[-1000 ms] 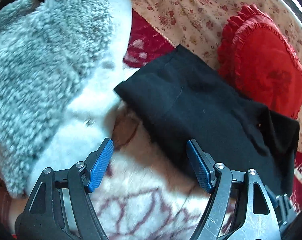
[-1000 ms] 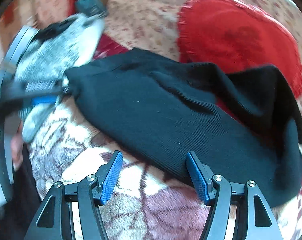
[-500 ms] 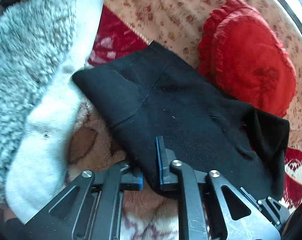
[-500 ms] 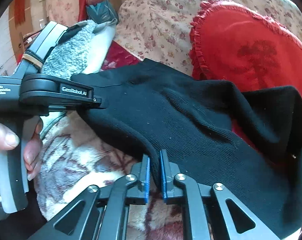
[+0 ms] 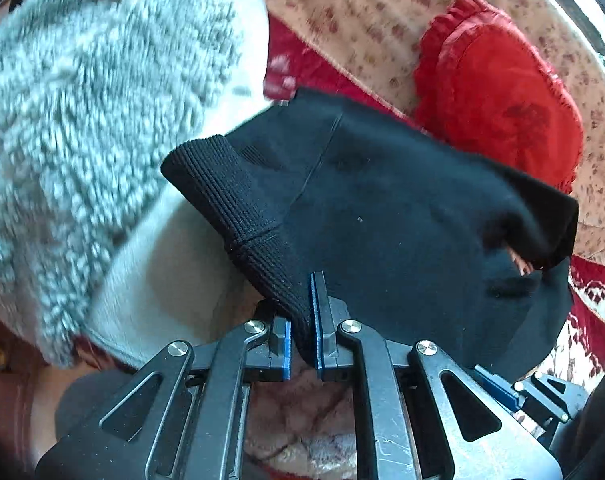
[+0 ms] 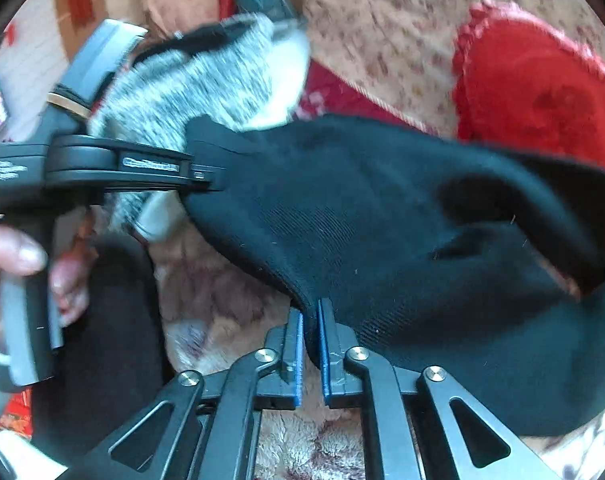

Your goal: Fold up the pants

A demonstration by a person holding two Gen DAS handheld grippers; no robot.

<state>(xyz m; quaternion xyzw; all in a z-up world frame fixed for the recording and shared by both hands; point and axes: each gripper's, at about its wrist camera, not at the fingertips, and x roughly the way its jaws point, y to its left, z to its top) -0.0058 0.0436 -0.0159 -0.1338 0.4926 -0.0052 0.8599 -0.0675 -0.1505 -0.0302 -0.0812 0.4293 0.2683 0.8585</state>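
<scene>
The black knit pants (image 5: 402,220) lie folded over across a patterned blanket, with the ribbed waistband (image 5: 238,208) at the left. My left gripper (image 5: 301,328) is shut on the near edge of the waistband and lifts it. My right gripper (image 6: 311,344) is shut on the near edge of the pants (image 6: 382,220) further along. In the right wrist view the left gripper (image 6: 206,174) shows from the side at the left end of the pants, held by a hand (image 6: 18,256).
A grey and white fleece garment (image 5: 82,120) lies at the left. A red frilled cushion (image 5: 498,92) rests on the floral sofa back (image 5: 342,8) behind the pants. The red and white blanket (image 5: 590,304) covers the seat.
Both grippers went from open to shut on the near edge of the pants. They have since lifted the edge, and the fabric now hangs off the blanket.
</scene>
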